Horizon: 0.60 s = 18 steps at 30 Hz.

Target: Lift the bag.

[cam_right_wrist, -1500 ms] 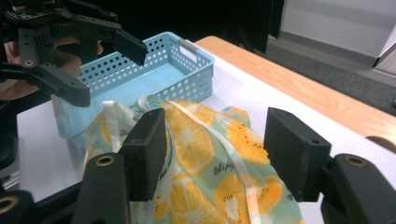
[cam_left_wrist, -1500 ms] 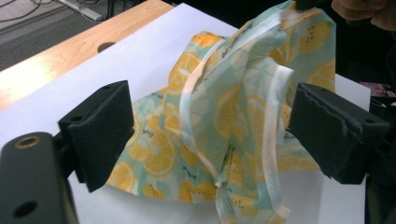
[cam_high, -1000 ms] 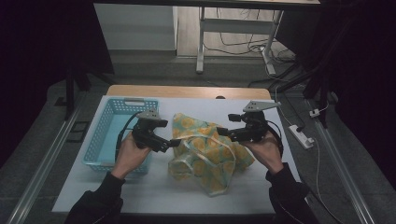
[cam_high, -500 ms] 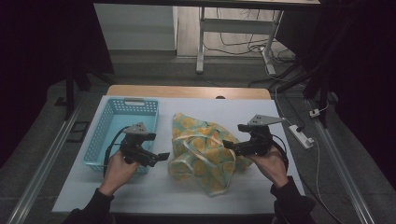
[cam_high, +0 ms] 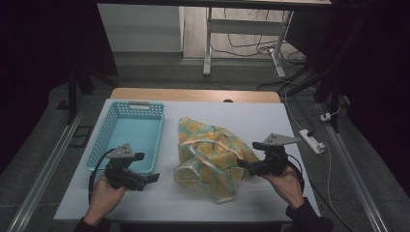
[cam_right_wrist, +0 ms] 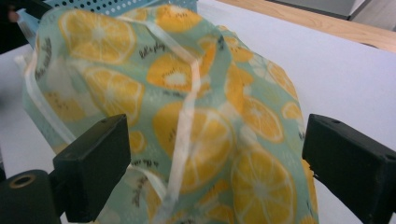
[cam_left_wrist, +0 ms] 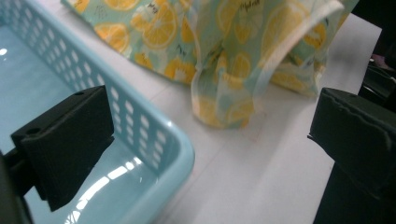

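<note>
Both sets of jaws stand wide and empty: the right gripper (cam_high: 244, 166), just opened, faces the lemon-print bag (cam_high: 212, 157); the left gripper (cam_high: 151, 178) sits by the blue basket (cam_high: 107, 145).

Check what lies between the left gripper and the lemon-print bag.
In the high view, bare white table separates the left gripper from the lemon-print bag.

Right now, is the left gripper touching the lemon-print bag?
Apart. The left gripper view shows bare white table between the open left gripper and the lemon-print bag.
</note>
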{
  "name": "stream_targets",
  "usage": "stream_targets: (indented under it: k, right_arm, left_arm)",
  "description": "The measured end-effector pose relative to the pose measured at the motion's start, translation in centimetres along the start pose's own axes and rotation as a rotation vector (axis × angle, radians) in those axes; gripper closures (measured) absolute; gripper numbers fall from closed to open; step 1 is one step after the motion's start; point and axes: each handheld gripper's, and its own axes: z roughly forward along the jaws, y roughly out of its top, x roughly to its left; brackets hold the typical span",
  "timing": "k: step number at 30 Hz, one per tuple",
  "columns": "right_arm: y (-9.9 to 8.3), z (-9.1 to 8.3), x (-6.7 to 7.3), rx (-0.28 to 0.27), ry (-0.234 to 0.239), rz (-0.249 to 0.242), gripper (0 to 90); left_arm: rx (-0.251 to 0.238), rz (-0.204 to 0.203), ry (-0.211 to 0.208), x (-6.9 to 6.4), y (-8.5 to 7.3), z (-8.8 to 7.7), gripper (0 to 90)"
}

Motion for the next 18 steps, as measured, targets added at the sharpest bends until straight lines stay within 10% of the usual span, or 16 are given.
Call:
stream_targets:
  k: [18]
  right_arm:
    - [-5.1, -3.2, 0.4, -0.005, -0.102, 0.057, 0.4]
  left_arm:
    - [-0.014, -0.063, 0.139, -1.2, -5.9, -4.0, 0.0]
